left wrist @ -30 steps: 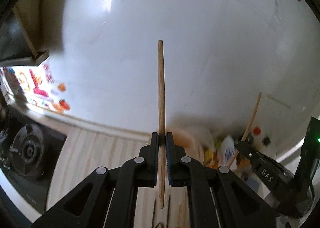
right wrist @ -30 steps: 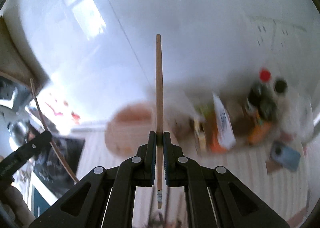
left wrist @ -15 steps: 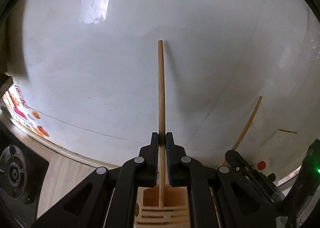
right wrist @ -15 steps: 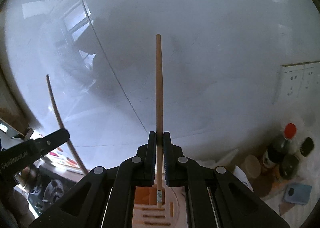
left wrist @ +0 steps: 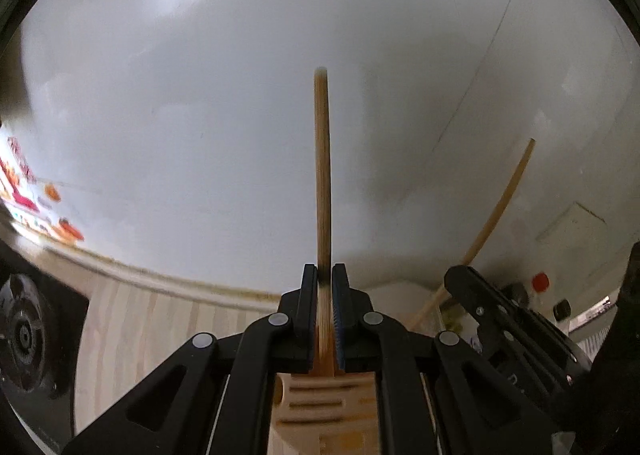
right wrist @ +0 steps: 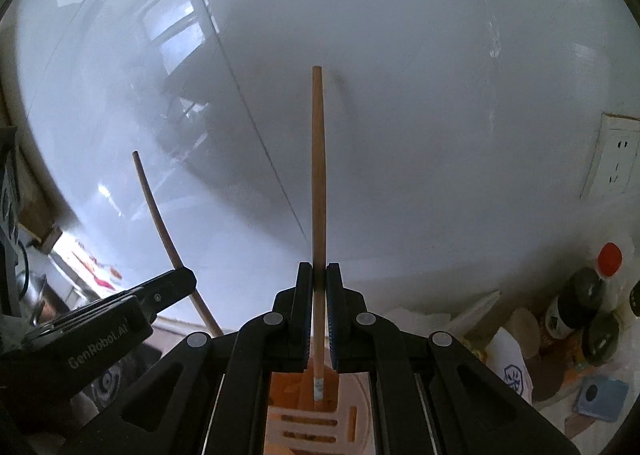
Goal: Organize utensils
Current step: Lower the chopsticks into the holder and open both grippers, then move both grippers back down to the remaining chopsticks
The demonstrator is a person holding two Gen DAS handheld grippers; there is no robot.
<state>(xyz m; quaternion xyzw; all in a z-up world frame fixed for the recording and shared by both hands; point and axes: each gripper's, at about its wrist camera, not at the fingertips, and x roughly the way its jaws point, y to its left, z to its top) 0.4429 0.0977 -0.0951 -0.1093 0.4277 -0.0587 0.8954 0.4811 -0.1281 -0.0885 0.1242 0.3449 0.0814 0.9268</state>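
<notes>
My left gripper (left wrist: 323, 283) is shut on a wooden chopstick (left wrist: 322, 183) that points straight up along the fingers. Its lower end hangs over a beige slotted utensil holder (left wrist: 324, 407) just below the jaws. My right gripper (right wrist: 318, 281) is shut on a second wooden chopstick (right wrist: 317, 175), its lower end over the same slotted holder (right wrist: 316, 423). Each gripper shows in the other's view: the right one (left wrist: 500, 315) at the lower right with its chopstick (left wrist: 500, 211), the left one (right wrist: 120, 315) at the lower left with its chopstick (right wrist: 160, 223).
A white wall (left wrist: 200, 95) fills most of both views. A gas hob (left wrist: 24, 331) lies at the left on a light wooden counter (left wrist: 132, 319). Bottles and jars (right wrist: 592, 307), a white packet (right wrist: 512, 363) and a wall socket (right wrist: 616, 159) stand at the right.
Both grippers swung from the counter and clutter towards the wall and came over the slotted holder. Each still grips its chopstick, now low over the holder.
</notes>
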